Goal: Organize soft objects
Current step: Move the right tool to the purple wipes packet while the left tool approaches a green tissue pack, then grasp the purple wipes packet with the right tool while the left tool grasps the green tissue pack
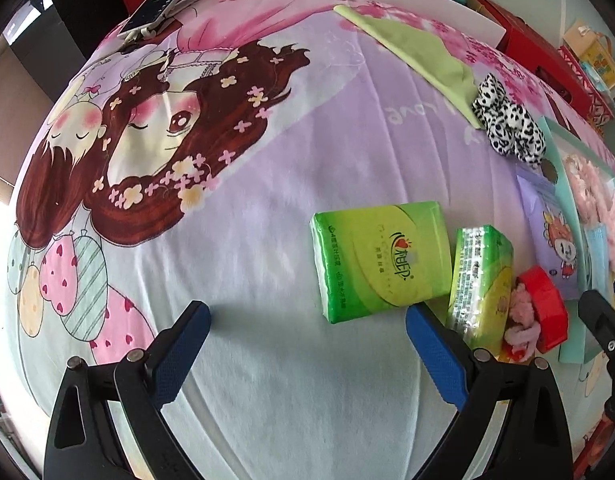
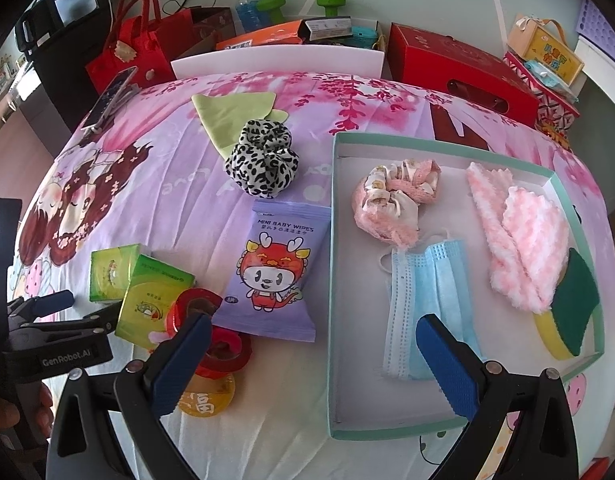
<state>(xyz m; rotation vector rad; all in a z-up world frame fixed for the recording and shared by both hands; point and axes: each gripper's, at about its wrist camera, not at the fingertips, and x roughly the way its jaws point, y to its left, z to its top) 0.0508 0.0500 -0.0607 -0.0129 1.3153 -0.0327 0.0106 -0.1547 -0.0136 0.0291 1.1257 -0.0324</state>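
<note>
Both grippers held wide apart and empty over the cartoon bedsheet (image 1: 267, 360).

The left gripper (image 1: 307, 316) is seen just short of two green tissue packs (image 1: 381, 266); the right gripper (image 2: 309, 330) is poised over the near edge of the teal tray (image 2: 331, 280). A blue face mask (image 2: 423, 300), pink scrunchie (image 2: 391, 196), pink cloth (image 2: 523, 244) and sponge (image 2: 571, 304) are lying in the tray; baby wipes (image 2: 277, 276), a leopard scrunchie (image 2: 261, 162) and a green cloth (image 2: 231, 114) are left outside.

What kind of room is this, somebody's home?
Probably a home, likely a table or bed under a cartoon-print sheet. Gift bags and boxes crowd the far edge, with everyday tissue packs and baby wipes lying about.
</note>
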